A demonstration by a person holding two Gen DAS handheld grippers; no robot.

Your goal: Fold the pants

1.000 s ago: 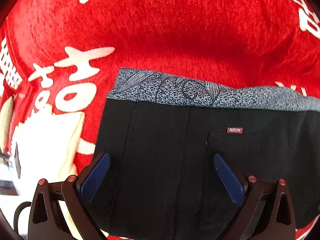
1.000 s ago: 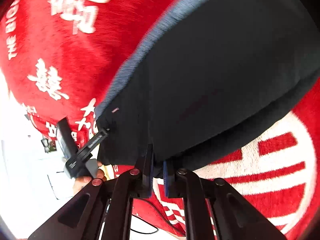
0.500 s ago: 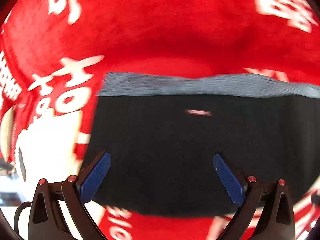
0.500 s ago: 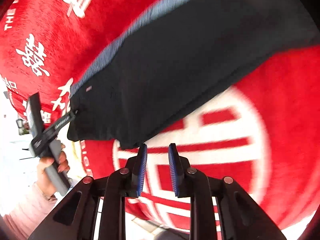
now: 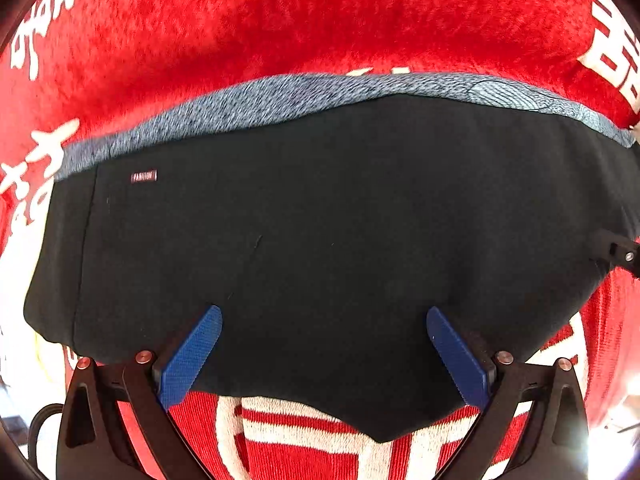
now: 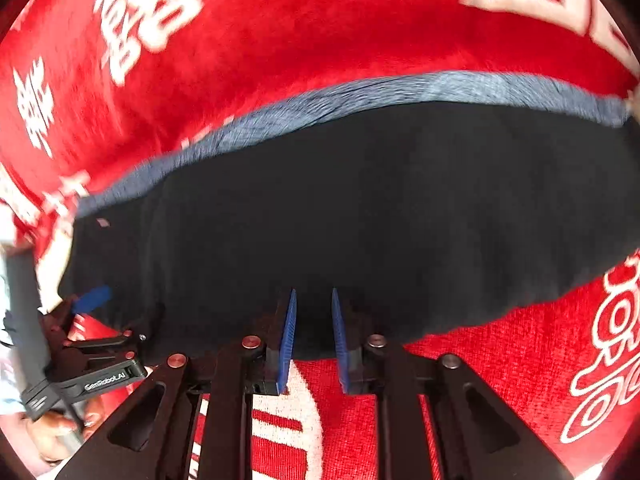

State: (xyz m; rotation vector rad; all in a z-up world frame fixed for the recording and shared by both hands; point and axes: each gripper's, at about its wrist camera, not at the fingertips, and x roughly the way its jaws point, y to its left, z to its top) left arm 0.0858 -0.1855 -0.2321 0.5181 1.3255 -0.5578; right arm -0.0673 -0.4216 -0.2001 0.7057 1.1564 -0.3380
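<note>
We are looking down on a red blanket (image 5: 304, 20) with white characters and stripes woven into it, which fills both views and carries everything else; we cannot tell what lies under it. On the blanket lie the black pants (image 5: 320, 240), folded into a broad flat band that runs from side to side across the middle of both views. Their far long edge is a grey patterned waistband (image 5: 280, 98), which lies flat against the red pile, and the near edge ends in a blunt point over the white stripes. A small label (image 5: 143, 176) reading FASHION sits on the black cloth just below the waistband, toward the left end of the pants.

Our left hand-held gripper (image 5: 324, 356) points down over the near part of the pants with its blue pads (image 5: 188, 360) spread wide, one on each side of a stretch of black cloth, and nothing is pinched between them. In the right wrist view the same tool shows at the lower left corner of the pants (image 6: 360, 220), held by a hand (image 6: 56, 428) at the frame edge.

Our right hand-held gripper (image 6: 312, 336) hangs over the near edge of the pants, its pads (image 6: 286, 340) a narrow gap apart after having just closed a little. Only the blanket and the dark cloth edge show through that gap, and the pads press on no cloth.
</note>
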